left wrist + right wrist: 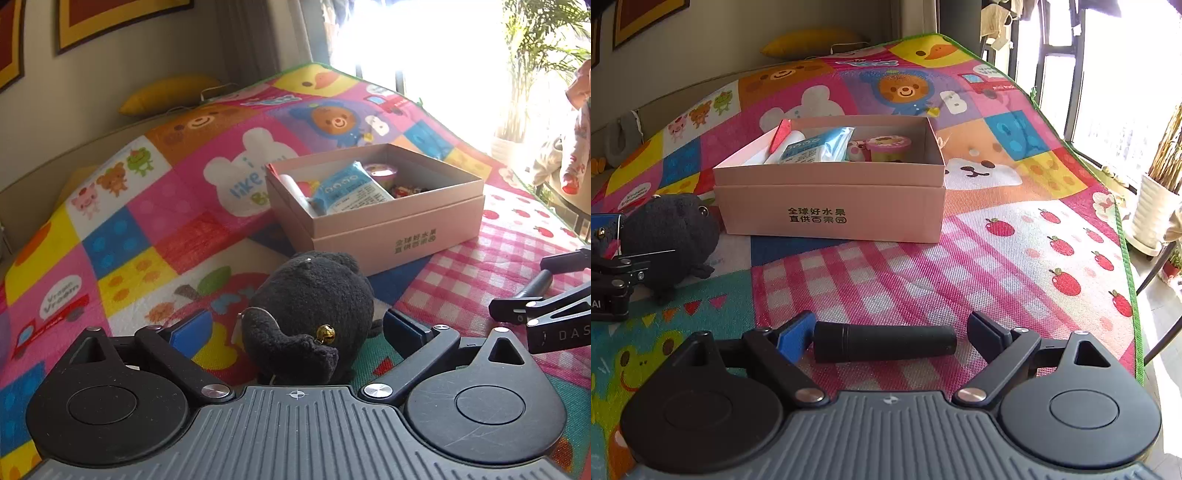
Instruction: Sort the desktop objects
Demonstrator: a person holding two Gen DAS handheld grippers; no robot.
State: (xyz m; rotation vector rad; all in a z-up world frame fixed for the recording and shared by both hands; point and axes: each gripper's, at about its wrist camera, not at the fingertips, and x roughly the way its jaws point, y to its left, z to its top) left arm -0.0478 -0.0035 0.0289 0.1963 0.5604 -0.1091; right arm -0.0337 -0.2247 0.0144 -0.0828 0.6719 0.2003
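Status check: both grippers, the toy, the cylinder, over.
Left gripper open around black plush toy, not clamped. Right gripper open, black cylinder lying crosswise between fingers. Pink box ahead, path unobstructed.

I see a pale wall [110, 85] hung with framed pictures [110, 18], glaring sunlit windows [1108, 92], and a potted plant [1160, 192].

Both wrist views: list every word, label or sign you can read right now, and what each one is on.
"全球好水果 / 直供百果园": front of the pink box.
"i like you" (partly hidden): white bear patch on the play mat.
"Vroom Vroom": white bubble on the mat, left wrist view.
"B": purple patch on the mat, right wrist view.
"DAS" (cut off): right gripper.
Print on the blue packet: too small to read.
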